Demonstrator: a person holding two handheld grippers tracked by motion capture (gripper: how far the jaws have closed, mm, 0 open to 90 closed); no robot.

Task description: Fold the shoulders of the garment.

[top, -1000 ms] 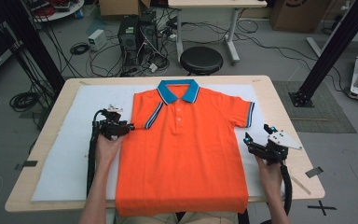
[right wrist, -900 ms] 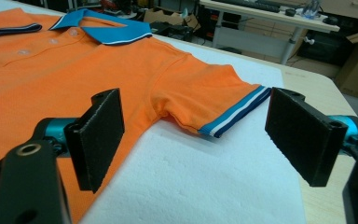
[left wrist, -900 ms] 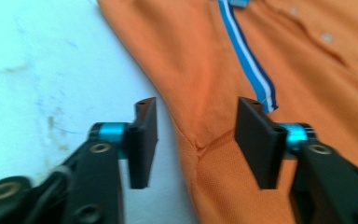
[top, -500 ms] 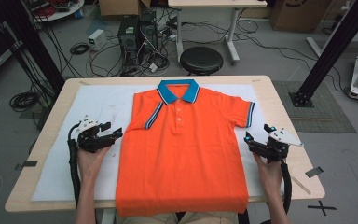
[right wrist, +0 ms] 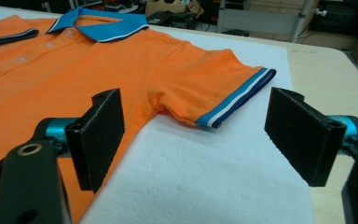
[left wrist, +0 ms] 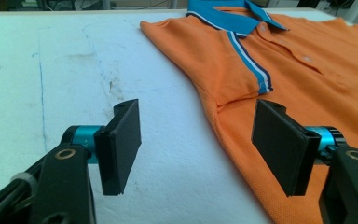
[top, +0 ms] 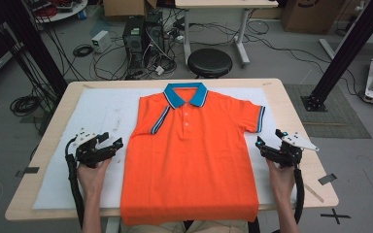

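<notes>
Shirt (top: 189,155) lies flat on our white sheet (top: 102,121); we hold the left gripper (top: 110,145) and right gripper (top: 266,145) beside it, jaws apart, the left's just opening, nothing between; no writing readable.

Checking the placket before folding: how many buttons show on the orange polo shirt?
3, in a line down the orange polo shirt placket: top button under the collar, middle button, bottom button. None seems hidden.

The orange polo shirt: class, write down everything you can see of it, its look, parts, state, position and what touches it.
The orange polo shirt looks like knit fabric, with a blue collar, a buttoned placket and blue-and-white striped cuffs on short sleeves. It lies flat, front up, collar away from the person, on a white sheet over the table, its hem at the near edge. The sleeve nearer the left tongs looks folded in; the other is spread.
</notes>
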